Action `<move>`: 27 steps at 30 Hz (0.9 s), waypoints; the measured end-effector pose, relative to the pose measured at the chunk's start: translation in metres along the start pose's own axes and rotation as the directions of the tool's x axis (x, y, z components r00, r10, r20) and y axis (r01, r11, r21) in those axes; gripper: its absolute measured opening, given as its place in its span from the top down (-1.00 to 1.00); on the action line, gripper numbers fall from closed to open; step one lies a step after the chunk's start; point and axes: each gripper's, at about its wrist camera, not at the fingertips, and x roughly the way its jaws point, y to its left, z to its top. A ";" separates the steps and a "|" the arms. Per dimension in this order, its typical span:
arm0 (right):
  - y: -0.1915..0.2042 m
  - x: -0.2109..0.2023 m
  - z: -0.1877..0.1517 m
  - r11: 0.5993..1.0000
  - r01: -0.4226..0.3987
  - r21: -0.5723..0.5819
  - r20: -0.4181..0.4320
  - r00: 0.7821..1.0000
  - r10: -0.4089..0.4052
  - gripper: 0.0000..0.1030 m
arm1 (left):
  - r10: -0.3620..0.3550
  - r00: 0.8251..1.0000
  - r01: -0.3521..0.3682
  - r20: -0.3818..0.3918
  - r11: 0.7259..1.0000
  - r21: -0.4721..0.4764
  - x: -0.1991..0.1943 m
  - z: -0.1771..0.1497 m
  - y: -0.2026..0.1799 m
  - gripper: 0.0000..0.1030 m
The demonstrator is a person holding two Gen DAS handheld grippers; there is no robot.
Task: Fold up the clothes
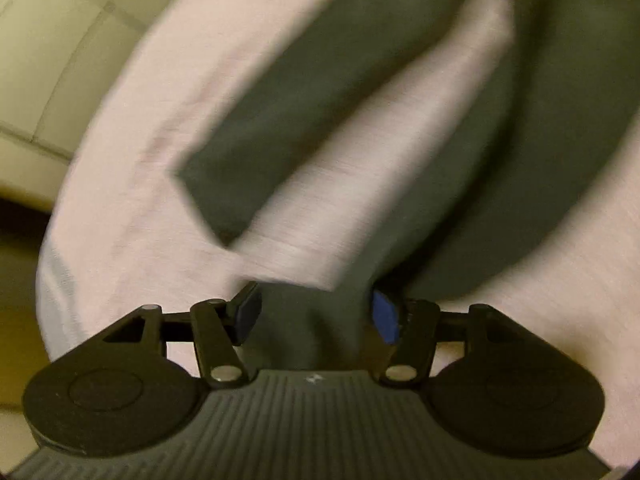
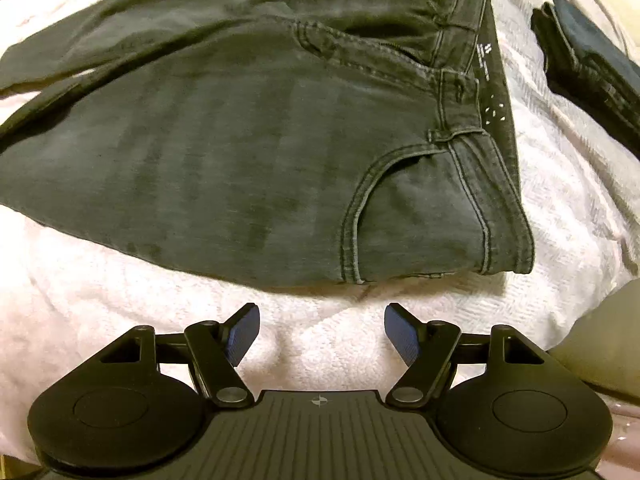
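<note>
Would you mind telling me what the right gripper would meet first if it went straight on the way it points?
Probably the white bedcover: the right gripper stands open over bare cover, just short of the dark jeans. Depth is uncertain.

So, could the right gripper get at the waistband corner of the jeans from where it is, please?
Probably yes: the right gripper is open above bare white bedding, and nothing lies between it and the dark jeans waistband corner.

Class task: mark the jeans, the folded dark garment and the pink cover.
jeans (image 2: 248, 152), right wrist view, on the thigh panel.
folded dark garment (image 2: 592, 52), right wrist view, on its top layer.
pink cover (image 2: 120, 300), right wrist view, bare patch below the jeans.
</note>
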 end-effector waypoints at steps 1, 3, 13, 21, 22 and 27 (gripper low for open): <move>0.000 -0.003 -0.001 1.000 0.002 0.003 0.007 1.000 -0.002 -0.40 | 0.063 0.998 -0.063 -0.003 0.998 -0.027 0.005 0.007 0.014 -0.13; 0.000 -0.007 -0.002 1.000 0.011 0.012 0.017 1.000 -0.011 -0.40 | 0.162 0.987 -0.162 -0.010 0.983 -0.089 0.010 0.019 0.040 -0.13; 0.013 -0.005 -0.006 0.999 0.018 -0.050 0.042 0.999 -0.016 -0.40 | -0.104 0.987 0.086 0.126 0.986 0.141 -0.052 -0.013 -0.048 -0.11; 0.035 0.012 -0.010 0.981 0.044 -0.190 0.054 0.998 -0.034 -0.41 | -0.053 0.992 0.037 0.117 0.989 0.140 -0.031 -0.008 -0.139 -0.50; 0.033 0.013 -0.010 0.981 0.053 -0.186 0.052 0.998 -0.044 -0.42 | -0.013 0.993 -0.002 0.121 0.992 0.124 -0.027 -0.002 -0.139 -0.53; 0.026 0.015 -0.024 0.930 0.204 -0.304 0.093 0.978 -0.185 -0.47 | 0.194 0.964 -0.224 0.182 0.961 0.161 -0.034 0.007 -0.130 -0.31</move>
